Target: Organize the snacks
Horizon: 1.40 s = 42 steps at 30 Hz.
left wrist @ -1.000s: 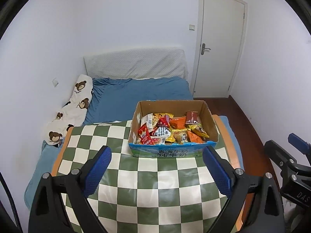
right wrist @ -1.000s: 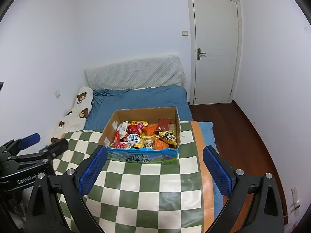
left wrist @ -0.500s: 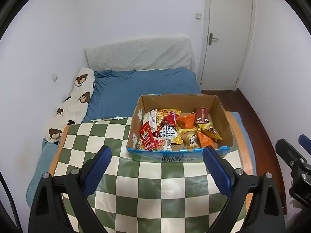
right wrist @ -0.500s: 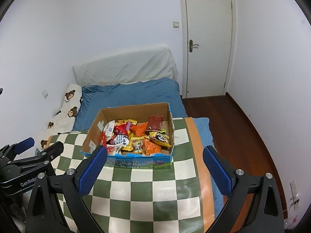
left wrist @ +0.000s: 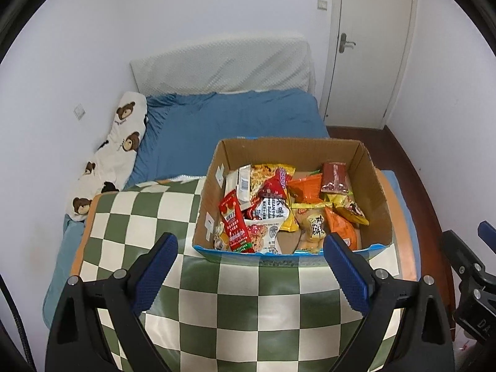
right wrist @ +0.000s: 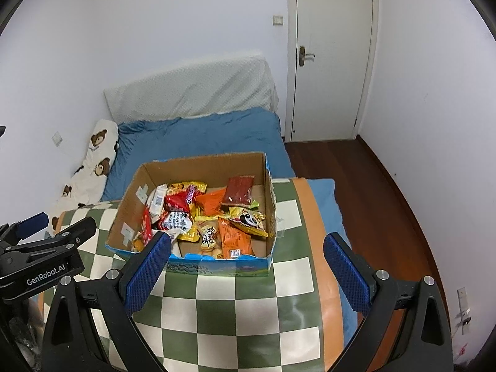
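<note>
Both tongs gaping wide, nothing in either.

I am holding the left gripper point(left wrist: 249, 266) and right gripper point(right wrist: 248, 262) above the checkered cloth point(left wrist: 235, 307), short of the cardboard box point(left wrist: 375, 192). The box is sitting at the cloth's far end, snack packets point(left wrist: 279, 210) heaped inside; a blue bed point(left wrist: 235, 124) is lying beyond it.

1 cardboard box point(left wrist: 372, 173) sits at 12 o'clock; 2 orange packets point(left wrist: 305, 187), 1 panda packet point(right wrist: 248, 220), 1 dark red packet point(left wrist: 333, 177).
</note>
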{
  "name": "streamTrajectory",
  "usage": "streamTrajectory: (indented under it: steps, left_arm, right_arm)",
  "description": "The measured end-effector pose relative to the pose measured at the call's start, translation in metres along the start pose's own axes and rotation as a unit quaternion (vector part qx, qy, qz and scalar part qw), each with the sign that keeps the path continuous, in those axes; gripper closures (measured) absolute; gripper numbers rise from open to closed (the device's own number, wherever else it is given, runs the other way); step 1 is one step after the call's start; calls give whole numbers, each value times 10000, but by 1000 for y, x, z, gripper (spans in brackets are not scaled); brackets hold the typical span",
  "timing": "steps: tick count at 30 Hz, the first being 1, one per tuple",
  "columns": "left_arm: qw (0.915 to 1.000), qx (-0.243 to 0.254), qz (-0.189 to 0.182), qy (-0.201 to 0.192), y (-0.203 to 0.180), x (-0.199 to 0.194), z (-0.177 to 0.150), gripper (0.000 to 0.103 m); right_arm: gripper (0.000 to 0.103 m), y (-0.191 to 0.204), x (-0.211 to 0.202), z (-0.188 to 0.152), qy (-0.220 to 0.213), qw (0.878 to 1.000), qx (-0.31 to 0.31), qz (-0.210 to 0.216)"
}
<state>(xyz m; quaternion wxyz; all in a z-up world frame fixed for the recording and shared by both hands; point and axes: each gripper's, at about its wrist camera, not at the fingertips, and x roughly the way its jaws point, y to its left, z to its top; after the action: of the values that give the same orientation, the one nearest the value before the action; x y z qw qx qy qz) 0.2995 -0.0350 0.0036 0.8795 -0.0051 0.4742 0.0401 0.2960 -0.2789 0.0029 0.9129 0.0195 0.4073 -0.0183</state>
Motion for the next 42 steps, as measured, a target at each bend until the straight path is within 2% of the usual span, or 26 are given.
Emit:
streamTrajectory:
  steps: [10, 20, 23, 42]
  left_arm:
    - [9997, 15, -25, 237, 2, 23, -1, 7]
    - [9996, 2, -84, 285, 4, 25, -2, 7]
    - [9994, 12, -169, 303, 4, 27, -3, 2]
    - [9993, 90, -137, 336, 2, 27, -10, 1]
  right_arm:
    - [2, -4, 38, -2, 316, 9994, -11, -130]
    - [2, -2, 38, 1, 334, 9992, -88, -195]
    - [2, -2, 38, 1, 344, 9991, -102, -209]
    - [2, -1, 37, -1, 459, 9988, -105, -123]
